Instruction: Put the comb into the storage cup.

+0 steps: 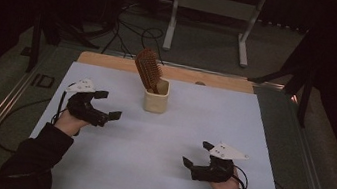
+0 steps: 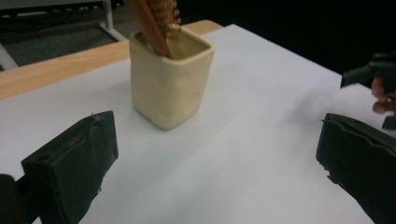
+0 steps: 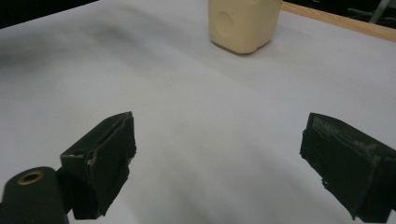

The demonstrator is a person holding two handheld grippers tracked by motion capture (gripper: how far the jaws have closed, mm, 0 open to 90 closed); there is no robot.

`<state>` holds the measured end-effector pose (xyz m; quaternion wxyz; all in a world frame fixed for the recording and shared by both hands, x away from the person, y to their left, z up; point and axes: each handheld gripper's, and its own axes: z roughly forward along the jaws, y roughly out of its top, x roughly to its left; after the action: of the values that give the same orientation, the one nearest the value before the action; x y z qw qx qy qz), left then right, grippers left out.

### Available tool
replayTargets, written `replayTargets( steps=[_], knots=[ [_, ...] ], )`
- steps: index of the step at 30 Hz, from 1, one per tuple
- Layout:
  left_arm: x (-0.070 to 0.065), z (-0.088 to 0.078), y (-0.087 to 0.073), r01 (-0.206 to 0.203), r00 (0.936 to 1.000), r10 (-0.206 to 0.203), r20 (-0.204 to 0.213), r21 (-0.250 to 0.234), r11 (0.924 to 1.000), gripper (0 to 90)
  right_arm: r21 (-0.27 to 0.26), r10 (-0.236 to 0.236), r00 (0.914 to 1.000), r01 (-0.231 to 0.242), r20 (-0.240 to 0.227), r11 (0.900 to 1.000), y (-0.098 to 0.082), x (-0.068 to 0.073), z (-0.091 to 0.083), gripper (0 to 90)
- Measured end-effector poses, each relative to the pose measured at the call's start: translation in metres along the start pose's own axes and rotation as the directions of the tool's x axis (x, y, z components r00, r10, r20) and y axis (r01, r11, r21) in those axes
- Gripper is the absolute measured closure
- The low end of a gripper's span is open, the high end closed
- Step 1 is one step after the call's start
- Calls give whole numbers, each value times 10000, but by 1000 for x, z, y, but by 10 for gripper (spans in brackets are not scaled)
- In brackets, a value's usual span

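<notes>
while the desk (image 1: pixel 110 166) is carrying a white sheet (image 1: pixel 160 138) over most of its wooden top, a cream cup (image 1: pixel 155 100) is standing toward the far middle of that sheet with a wooden hairbrush (image 1: pixel 148 69) sitting in it, handle down, bristle head leaning up and to the left. both tools are resting low over the sheet, well apart from each other and from the cup. the left hand-held gripper (image 1: pixel 107 105) is lying nearer to the cup, off to its left, and its jaws are standing wide apart with nothing between them. the right hand-held gripper (image 1: pixel 197 154) is sitting at the near right, also gaping wide and holding nothing.

judging from this, the work is sitting at a rest point: the brush is already lodged in the cup and neither tool is touching it. if the brush is to come out, the next move is calling for the left tool to rise, close in on the leaning head or stem above the rim, and lift without tipping the light-looking cup; the right tool may be needed to steady the cup wall.

in the left gripper view the brush head is running off the top edge, and in the right gripper view the cup's upper half is being cut away. the handle inside the cup is staying hidden, and the room beyond is too dark to read.
</notes>
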<state>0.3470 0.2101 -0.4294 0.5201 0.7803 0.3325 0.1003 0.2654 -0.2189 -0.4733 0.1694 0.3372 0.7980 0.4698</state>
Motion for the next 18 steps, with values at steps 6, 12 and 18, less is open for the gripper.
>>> replayTargets(
  steps=[6,12,18],
  knots=[
    [-3,-8,-21,125,9999,-125,63,-30,9999,0,-18,9,10000,-9,-39,10000,-1,0,1,97],
    [-7,-16,-37,44,10000,-44,11,39,10000,0,-39,-6,10000,6,-64,10000,-1,0,0,96],
    [-10,-23,-54,-34,10000,35,-22,109,9999,0,-56,17,10000,-17,-62,10000,-1,0,0,97]
  ],
)
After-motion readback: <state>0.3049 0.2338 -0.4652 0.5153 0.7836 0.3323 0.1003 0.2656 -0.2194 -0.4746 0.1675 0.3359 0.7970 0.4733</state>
